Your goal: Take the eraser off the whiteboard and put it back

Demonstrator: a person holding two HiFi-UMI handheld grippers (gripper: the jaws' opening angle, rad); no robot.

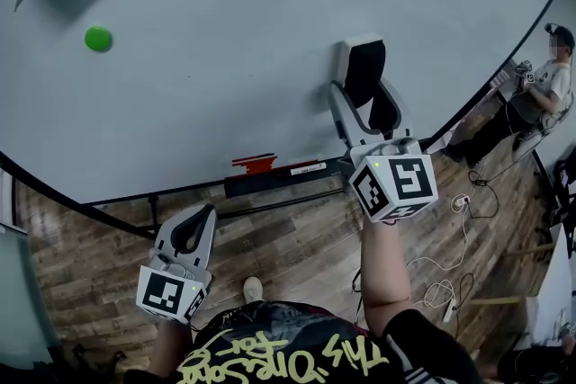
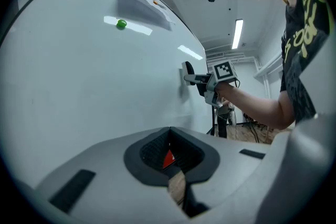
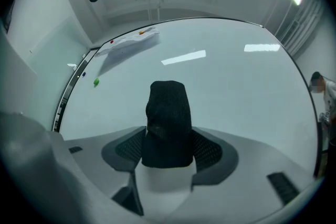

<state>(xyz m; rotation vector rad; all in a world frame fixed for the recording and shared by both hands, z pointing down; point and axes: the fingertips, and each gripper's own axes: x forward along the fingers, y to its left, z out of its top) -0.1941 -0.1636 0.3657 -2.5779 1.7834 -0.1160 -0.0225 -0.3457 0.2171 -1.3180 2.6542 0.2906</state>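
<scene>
Centre-right, the right gripper (image 1: pixel 367 108) had its fingers clamped on the eraser (image 1: pixel 364 67) at the whiteboard (image 1: pixel 225 58); lower left, the left gripper (image 1: pixel 186 234) had its fingers closed, empty.

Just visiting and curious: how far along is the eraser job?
Gripped: the eraser sits clamped in the right hand-held gripper. In hand: it is held at the whiteboard; whether it touches, I cannot tell. Left: parking it there and letting go.

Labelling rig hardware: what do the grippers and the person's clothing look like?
Both the left gripper and right gripper have pale grey shells, black ribbed pads and a white cube bearing black square markers. Black shirt with yellow-green lettering.
</scene>
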